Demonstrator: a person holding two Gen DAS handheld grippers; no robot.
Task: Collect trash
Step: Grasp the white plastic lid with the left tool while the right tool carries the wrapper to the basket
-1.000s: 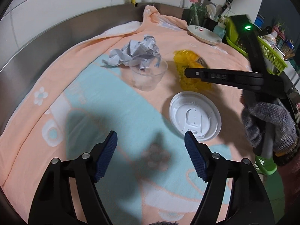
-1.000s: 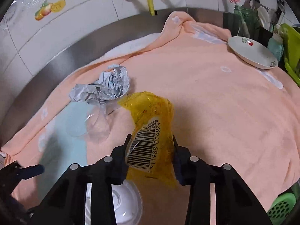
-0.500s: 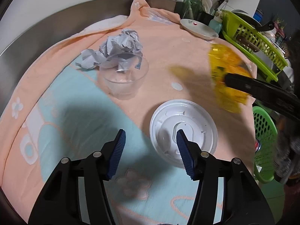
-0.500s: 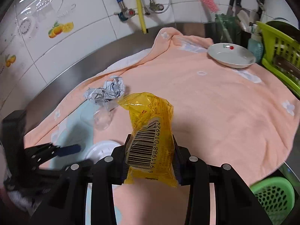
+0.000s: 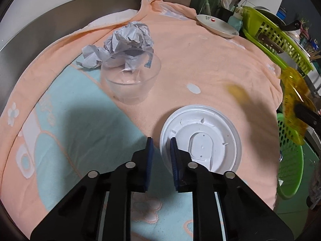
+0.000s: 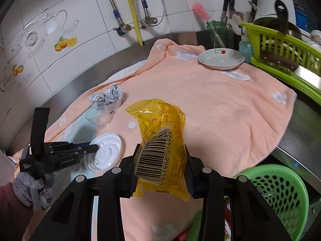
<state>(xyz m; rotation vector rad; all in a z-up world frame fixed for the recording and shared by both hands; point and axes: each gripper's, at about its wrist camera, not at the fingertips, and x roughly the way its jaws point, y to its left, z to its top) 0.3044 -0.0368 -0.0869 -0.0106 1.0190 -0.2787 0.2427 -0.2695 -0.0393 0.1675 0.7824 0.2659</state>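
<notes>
My left gripper [image 5: 161,143] has closed on the near left rim of a white plastic lid [image 5: 202,140] lying on the peach towel [image 5: 210,64]; it also shows in the right wrist view [image 6: 94,147] at the lid [image 6: 107,152]. My right gripper [image 6: 161,154] is shut on a yellow wrapper [image 6: 160,138] with a barcode, held up near the towel's right edge; the wrapper shows in the left wrist view [image 5: 295,108]. A clear plastic cup [image 5: 132,82] stands by crumpled grey paper [image 5: 128,38].
A green perforated bin [image 6: 280,188] stands below the counter edge at the right, also in the left wrist view [image 5: 289,160]. A white dish [image 5: 217,27] sits at the towel's far end. A green dish rack [image 6: 284,48] with knives is behind it.
My left gripper has narrowed from wide open and moved forward onto the lid's rim. My right gripper has carried the yellow wrapper up and to the right, toward the green bin.
</notes>
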